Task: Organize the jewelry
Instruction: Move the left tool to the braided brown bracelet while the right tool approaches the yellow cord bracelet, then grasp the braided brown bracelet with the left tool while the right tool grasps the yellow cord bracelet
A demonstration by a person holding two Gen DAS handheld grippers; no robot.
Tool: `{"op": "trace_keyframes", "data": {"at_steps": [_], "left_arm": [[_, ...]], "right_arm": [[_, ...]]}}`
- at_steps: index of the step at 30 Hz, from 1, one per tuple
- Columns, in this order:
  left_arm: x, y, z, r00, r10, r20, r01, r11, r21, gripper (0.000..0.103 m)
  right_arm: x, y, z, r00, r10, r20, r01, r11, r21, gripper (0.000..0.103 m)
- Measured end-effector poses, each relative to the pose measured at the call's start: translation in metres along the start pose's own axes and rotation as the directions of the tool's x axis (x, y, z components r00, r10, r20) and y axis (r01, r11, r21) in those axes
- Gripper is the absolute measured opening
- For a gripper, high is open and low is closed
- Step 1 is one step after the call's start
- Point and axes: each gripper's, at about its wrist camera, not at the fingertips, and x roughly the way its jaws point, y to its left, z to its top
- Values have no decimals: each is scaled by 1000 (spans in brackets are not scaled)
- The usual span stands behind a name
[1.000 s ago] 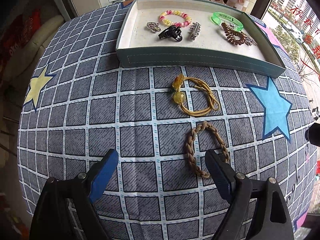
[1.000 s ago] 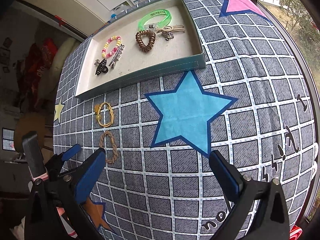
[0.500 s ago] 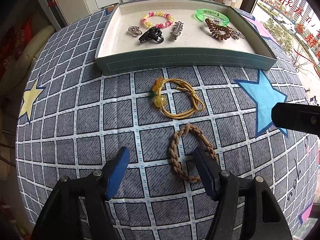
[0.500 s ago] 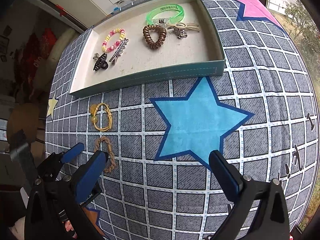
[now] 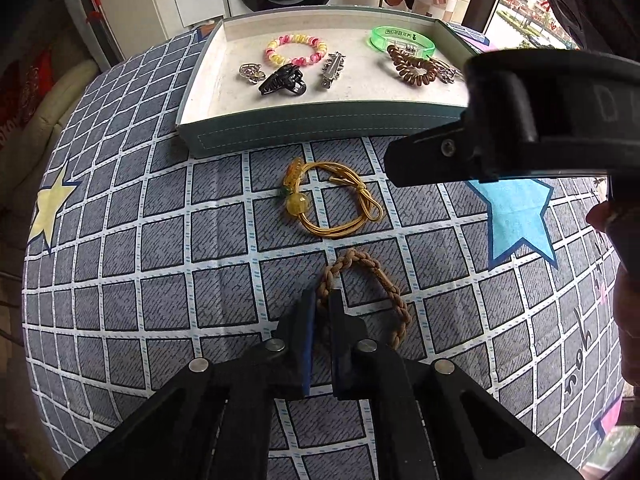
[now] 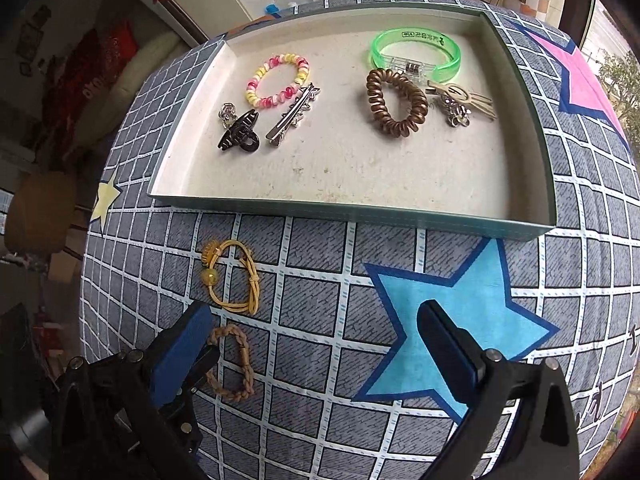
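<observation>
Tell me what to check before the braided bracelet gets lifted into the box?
1. Left gripper pinches the brown braided bracelet: ok, shut on its left side.
2. Bracelet clear of the yellow cord bracelet: ok, apart.
3. Free spot in the box: ok, bare floor in the front middle.
4. Right gripper out of the way: not ok, it hangs open close by, partly across the path to the box.
5. Grip firm enough: cannot tell.
</observation>
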Motion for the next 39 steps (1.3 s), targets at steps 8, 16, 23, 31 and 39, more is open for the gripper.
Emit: {"op": "trace_keyframes", "data": {"at_steps": [8,16,23,31,39], "left_arm": [[-8,14,-16,1000,-15,-3,15,999,-50,18],[-14,18,-30,1000,-23,4,23,997,-67,18],[-20,11,-41,1000,-29,3,29,997,-72,18],[-10,32,-20,998,-56,-5,55,993,-100,18],[-28,44,-7,997,-73,20,74,992,-106,18]], "right_arm": [[17,26,9,999,33,-10,-34,997,-72,94],[38,59,15,999,-42,-9,40,981,-188,83],[42,76,12,979,-199,49,205,931,-303,23],[21,32,10,999,-49,21,51,993,-102,14],[-12,-1,-7,999,18,38,-19,1000,20,14]]}}
